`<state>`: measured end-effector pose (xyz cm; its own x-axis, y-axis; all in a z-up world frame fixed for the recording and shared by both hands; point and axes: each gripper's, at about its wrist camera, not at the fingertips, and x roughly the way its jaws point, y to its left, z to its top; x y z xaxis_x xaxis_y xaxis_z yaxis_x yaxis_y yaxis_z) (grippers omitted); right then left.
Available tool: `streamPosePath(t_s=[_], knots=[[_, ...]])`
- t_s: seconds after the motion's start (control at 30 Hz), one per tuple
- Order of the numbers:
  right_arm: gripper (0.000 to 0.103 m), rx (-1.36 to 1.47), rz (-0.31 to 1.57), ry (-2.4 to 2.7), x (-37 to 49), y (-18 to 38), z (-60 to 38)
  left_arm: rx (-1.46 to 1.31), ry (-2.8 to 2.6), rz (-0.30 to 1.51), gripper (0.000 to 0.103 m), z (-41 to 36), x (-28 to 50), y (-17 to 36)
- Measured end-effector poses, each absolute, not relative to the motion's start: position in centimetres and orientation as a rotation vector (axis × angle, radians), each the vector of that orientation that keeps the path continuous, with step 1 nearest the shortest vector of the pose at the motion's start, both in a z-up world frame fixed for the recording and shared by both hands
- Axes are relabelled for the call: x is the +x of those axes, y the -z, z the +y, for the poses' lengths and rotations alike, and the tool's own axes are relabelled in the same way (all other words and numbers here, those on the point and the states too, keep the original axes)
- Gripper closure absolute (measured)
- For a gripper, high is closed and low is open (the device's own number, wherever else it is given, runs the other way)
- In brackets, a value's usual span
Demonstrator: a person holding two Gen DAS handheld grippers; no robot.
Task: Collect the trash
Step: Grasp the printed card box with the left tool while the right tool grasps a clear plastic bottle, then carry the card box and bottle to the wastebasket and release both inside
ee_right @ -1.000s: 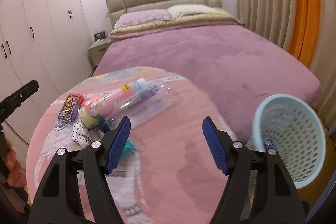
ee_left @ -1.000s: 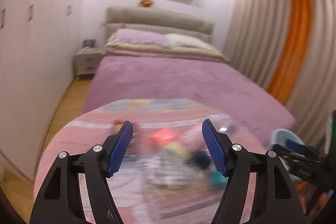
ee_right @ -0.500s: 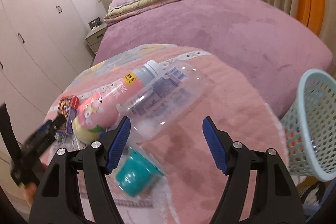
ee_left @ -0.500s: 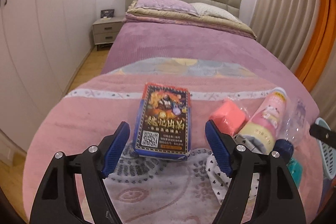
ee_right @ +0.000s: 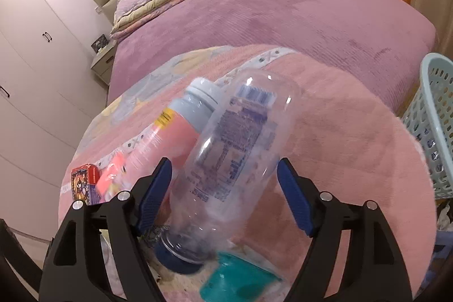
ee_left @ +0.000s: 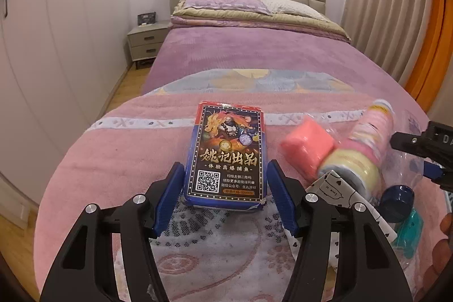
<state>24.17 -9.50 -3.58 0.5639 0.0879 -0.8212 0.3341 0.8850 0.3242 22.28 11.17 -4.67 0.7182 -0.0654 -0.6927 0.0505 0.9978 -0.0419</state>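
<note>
Through the left wrist camera we see the left gripper (ee_left: 225, 197) with its blue ribbed pads set either side of the near end of a flat, glossy card box with a blue rim and a printed dragon picture (ee_left: 225, 152). Its jaws have just been closing, yet a sliver of gap shows on each side, so they stand apart and clamp nothing. The box lies on a round surface covered in soft pink towelling (ee_left: 127, 149), with the pink bed behind at 12 o'clock. At 3 o'clock from the box sit a coral-pink soft block (ee_left: 307, 146), blurred, and a pink and cream labelled cylinder bottle (ee_left: 365, 149); a white paper scrap with small black hearts (ee_left: 339, 190) lies under them.

Only the right wrist camera shows the pale blue perforated plastic basket (ee_right: 436, 132), beside the surface at 3 o'clock. There the right gripper (ee_right: 223, 191) straddles a clear, smooth plastic bottle with a dark blue cap (ee_right: 226, 160), lying on its side with the cap nearest us. Its jaws have just been opening; the bottle lies between them, and both pads stand off it. A teal plastic piece (ee_right: 237, 279) lies at 6 o'clock from the bottle. The card box appears small at 9 o'clock.
</note>
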Motion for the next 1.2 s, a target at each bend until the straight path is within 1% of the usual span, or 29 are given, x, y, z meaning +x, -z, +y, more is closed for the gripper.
streamPosePath(t_s=[0.07,0.17,0.23,0.3,0.57,0.8,0.9,1.03,1.2], knots=[[0.030,0.483,0.987,0.150,24.3,4.1,-9.6,-0.017,0.066,0.766,0.044,11.1,22.2,4.7],[0.031,0.465,0.966,0.138,23.7,4.0,-9.5,-0.019,0.066,0.762,0.045,11.2,22.0,4.5],[0.036,0.470,0.962,0.118,23.3,3.9,-9.5,-0.022,0.069,0.753,0.046,11.1,22.0,4.4],[0.037,0.474,0.950,0.091,23.0,3.7,-9.6,-0.028,0.073,0.735,0.046,11.2,21.9,4.2],[0.037,0.486,0.885,-0.006,20.0,1.0,-9.9,-0.139,0.138,0.731,0.046,12.8,21.6,3.8],[0.037,0.395,0.876,-0.109,16.1,-2.1,-10.0,-0.146,0.126,0.720,0.046,13.3,20.1,3.0],[0.037,0.327,0.890,-0.137,14.0,-2.6,-10.5,-0.195,0.154,0.719,0.046,13.9,17.6,2.3],[0.037,0.250,0.935,-0.160,11.9,-2.3,-10.8,-0.173,0.129,0.701,0.046,13.9,13.3,1.1],[0.037,0.046,1.011,-0.212,9.3,-0.7,-10.1,-0.178,0.129,0.734,0.046,13.1,9.3,1.5]])
